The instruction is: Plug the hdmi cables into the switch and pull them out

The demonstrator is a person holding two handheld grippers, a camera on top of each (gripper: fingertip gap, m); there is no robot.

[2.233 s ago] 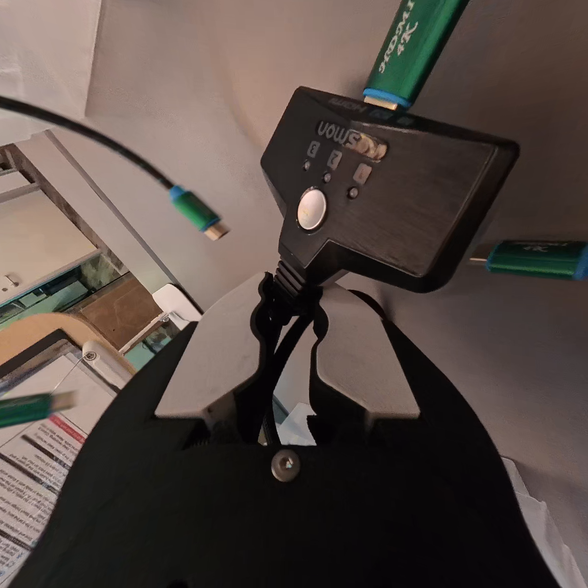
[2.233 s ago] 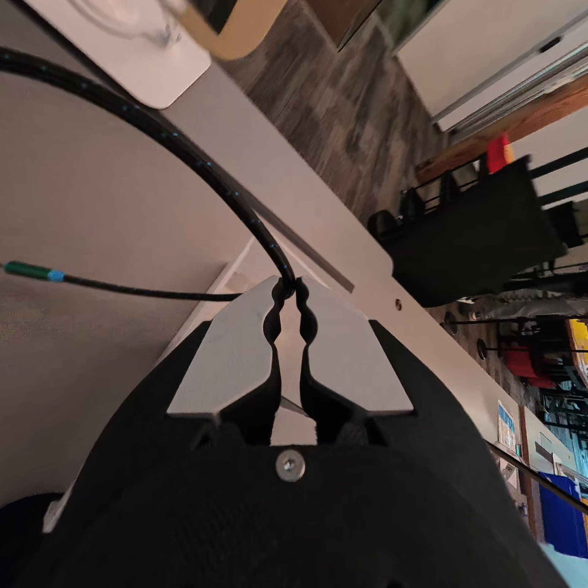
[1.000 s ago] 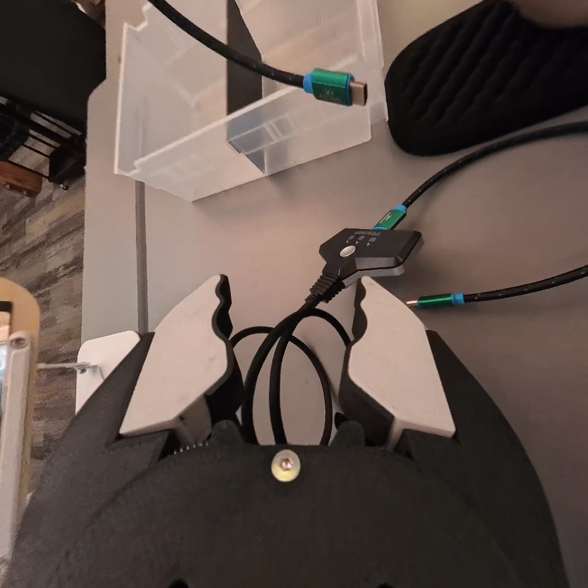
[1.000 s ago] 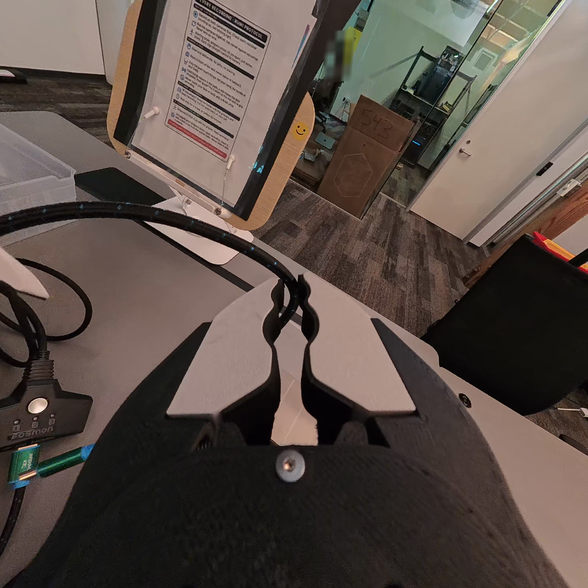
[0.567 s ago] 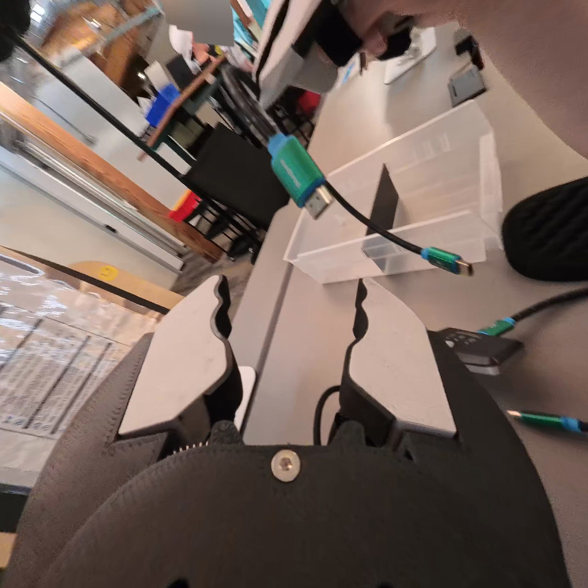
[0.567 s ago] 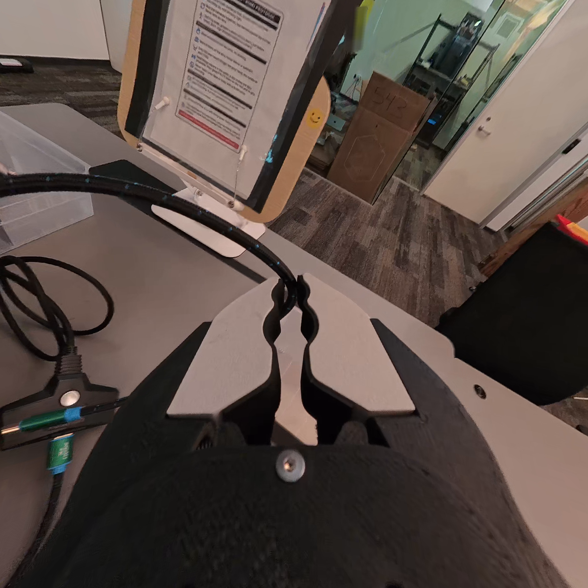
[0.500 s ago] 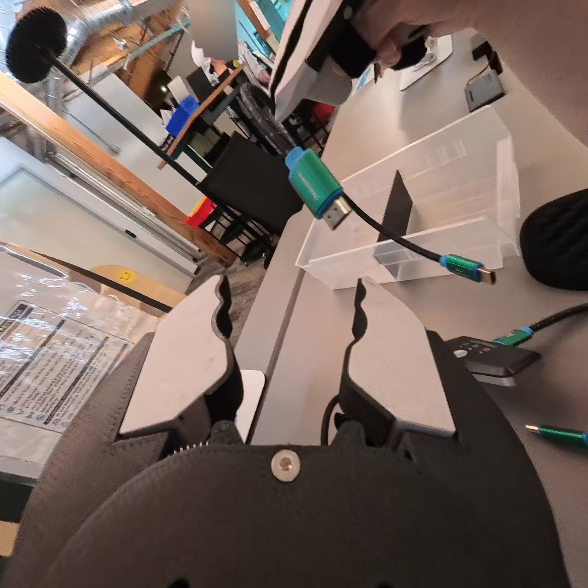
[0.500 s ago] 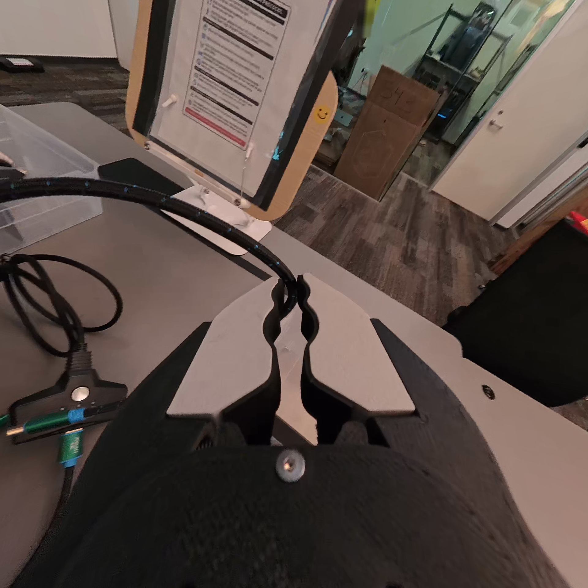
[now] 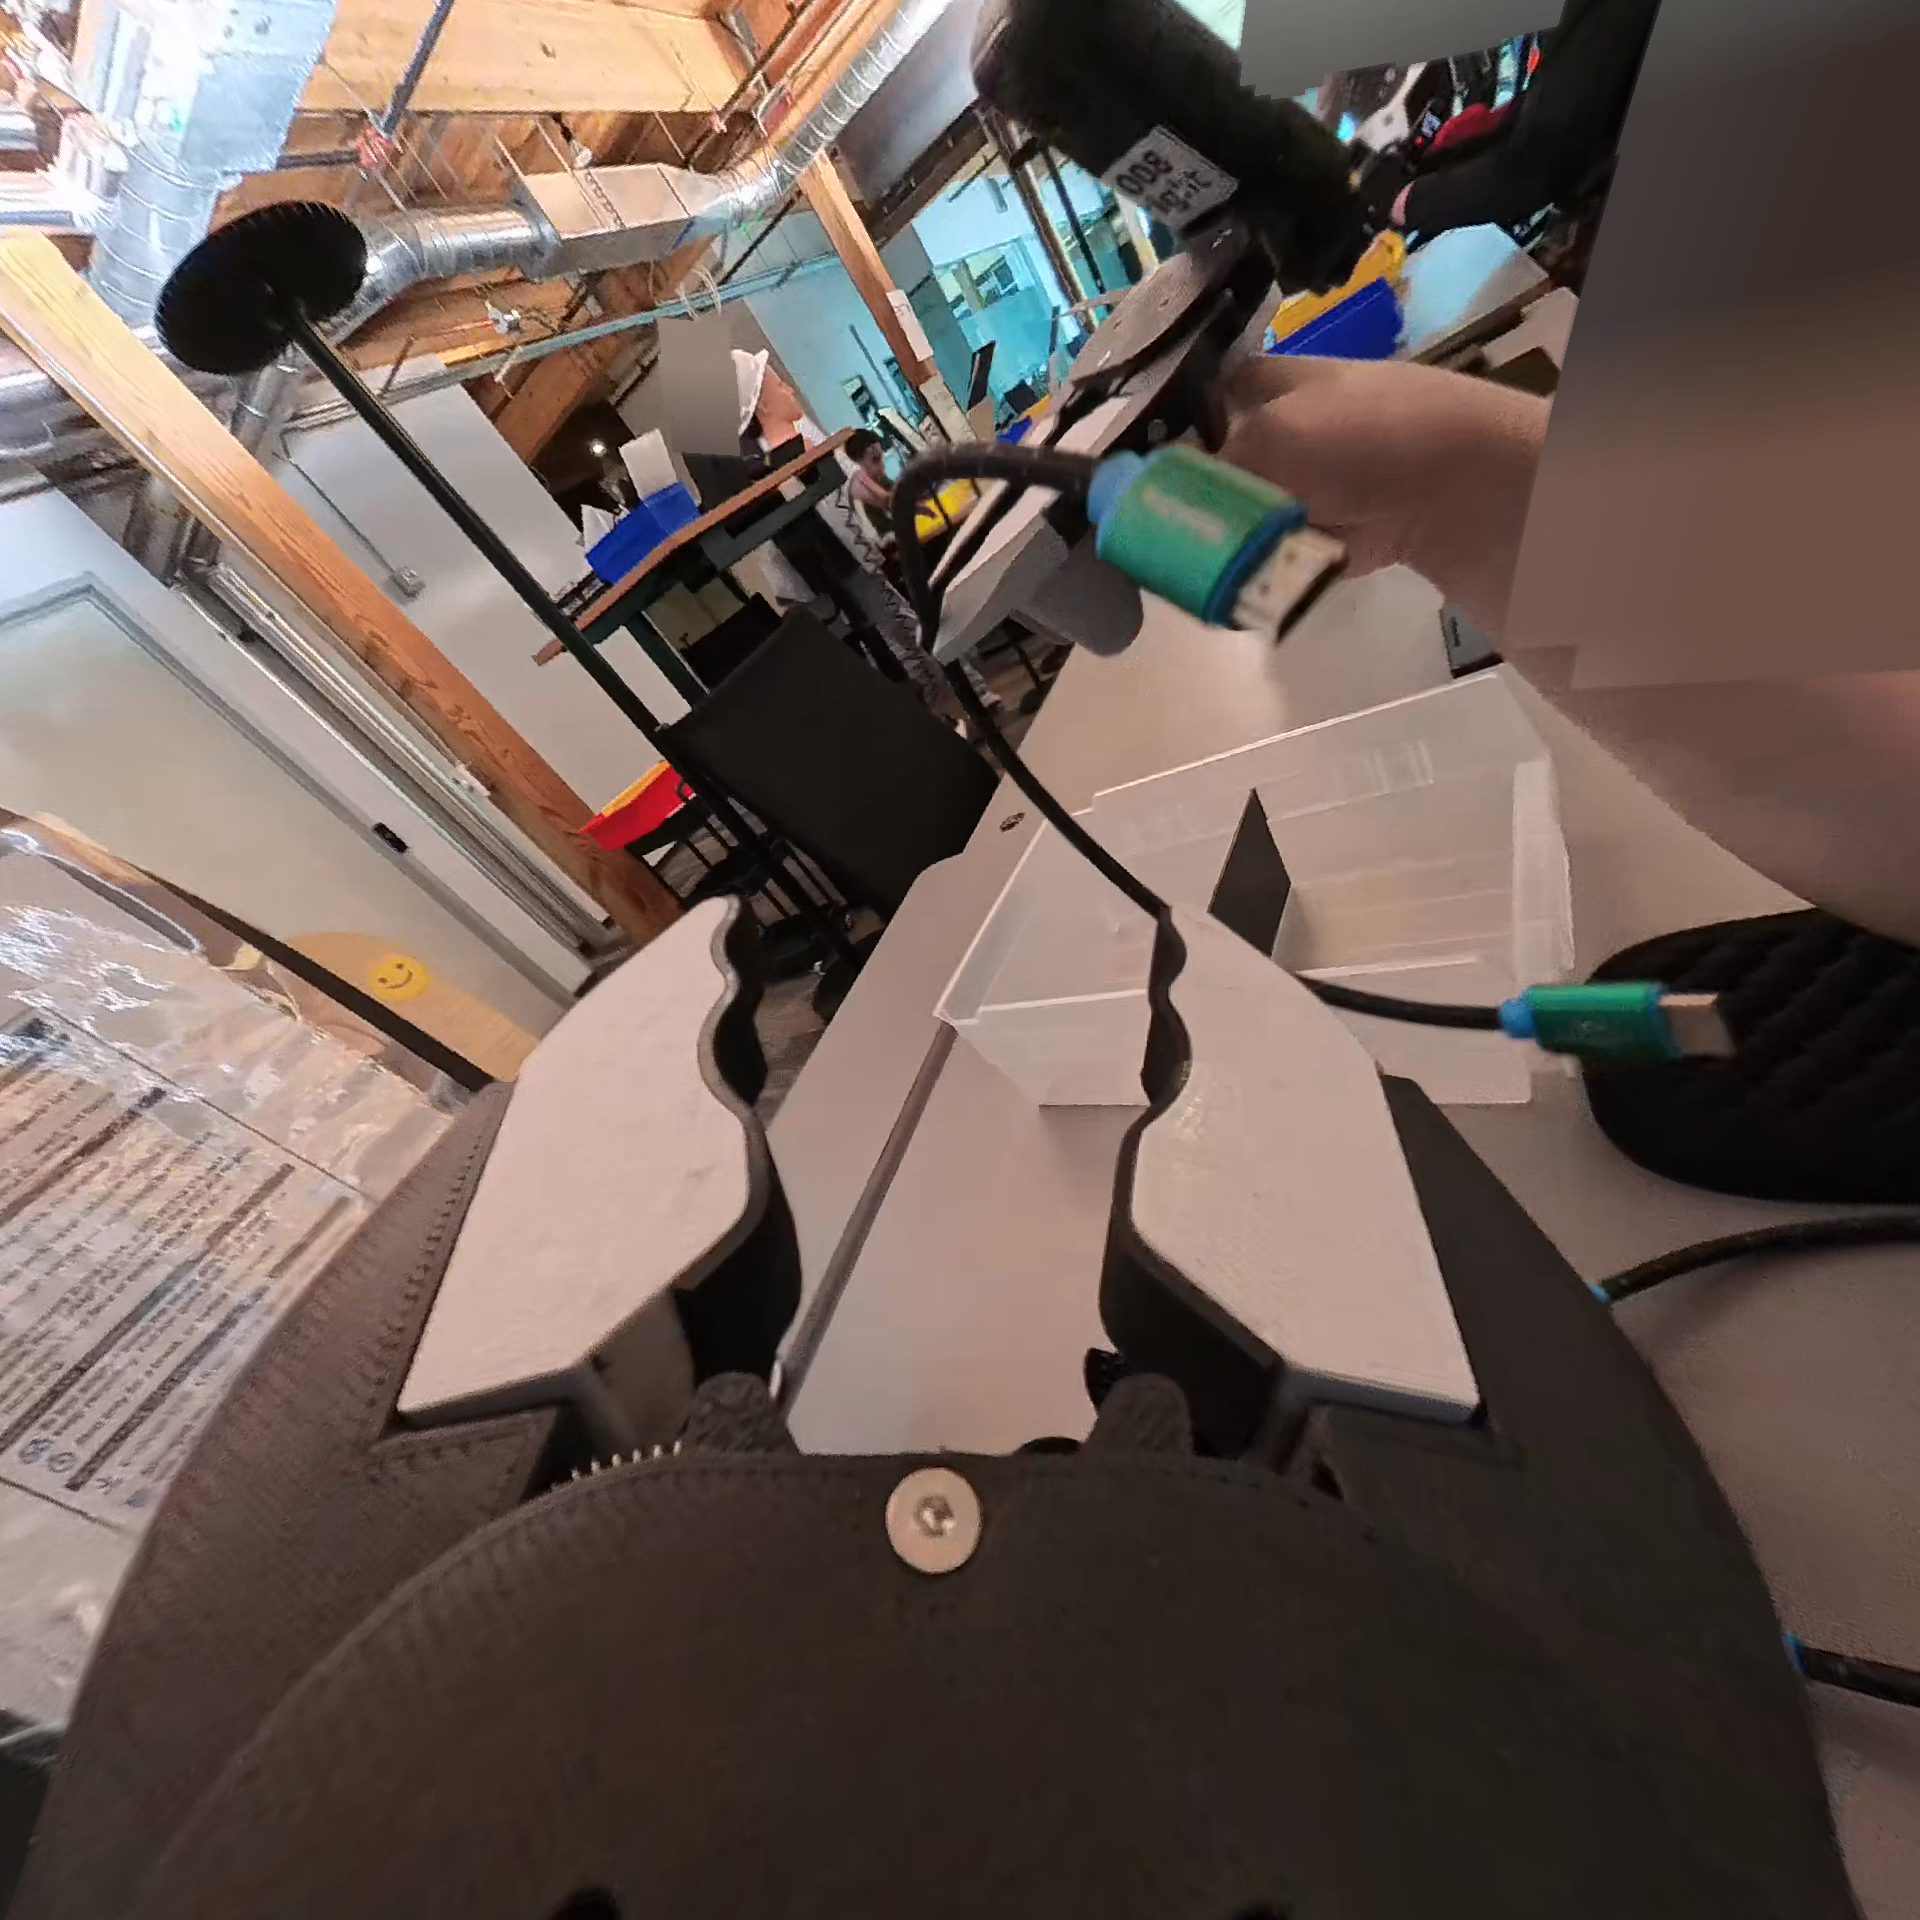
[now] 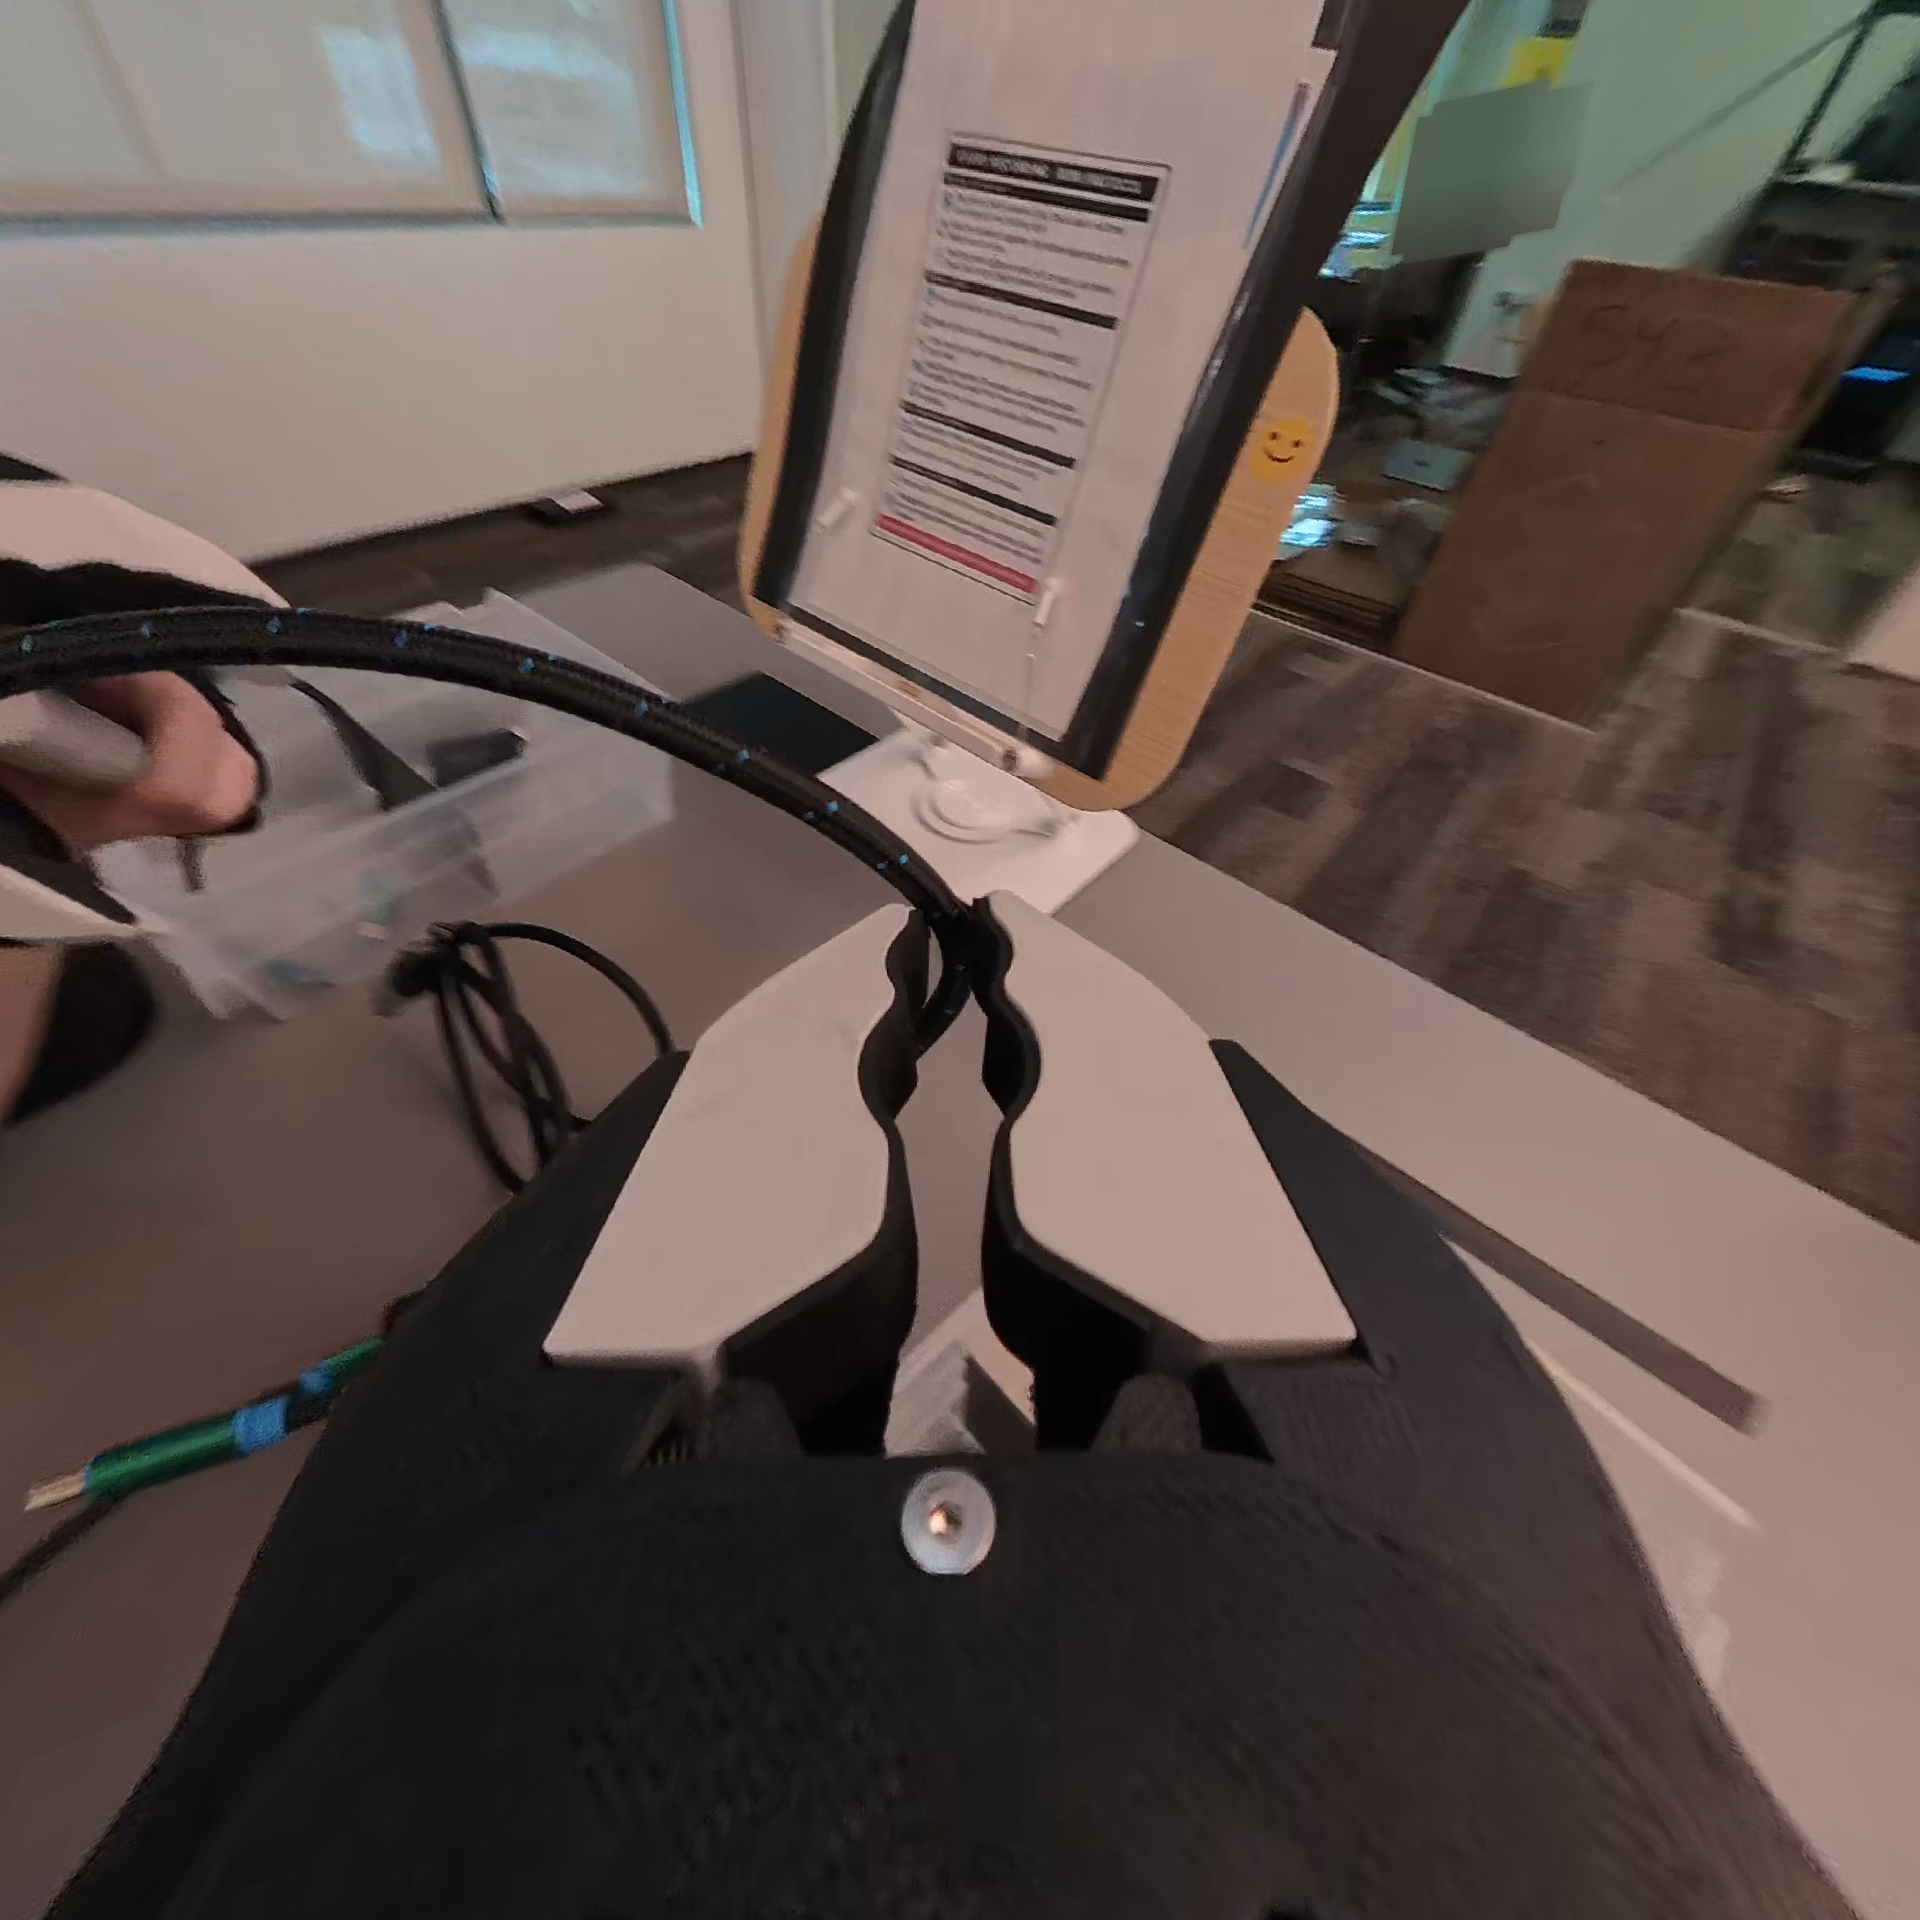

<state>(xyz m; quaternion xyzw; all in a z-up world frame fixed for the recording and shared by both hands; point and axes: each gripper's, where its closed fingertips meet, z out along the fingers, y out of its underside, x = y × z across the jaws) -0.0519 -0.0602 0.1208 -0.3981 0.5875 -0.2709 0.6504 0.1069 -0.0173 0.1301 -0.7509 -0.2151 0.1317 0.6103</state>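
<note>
The left gripper (image 9: 945, 925) hangs above the bench (image 9: 966, 1247), its fingers apart with nothing between them. Beyond it a bin (image 9: 1403, 852) sits on the bench, a divider (image 9: 1252, 883) standing inside it. A plug (image 9: 1600, 1023) hangs in front of the bin, its cable (image 9: 1039, 810) running up to the right gripper (image 10: 951, 914), which pinches it at the tips. A second plug (image 9: 1205, 535) juts out beside that gripper. A stand (image 10: 1029, 416) rises at the bench's far edge, a coiled lead (image 10: 509, 1029) lying before it, and a third plug (image 10: 187, 1449) lies nearer, left.
</note>
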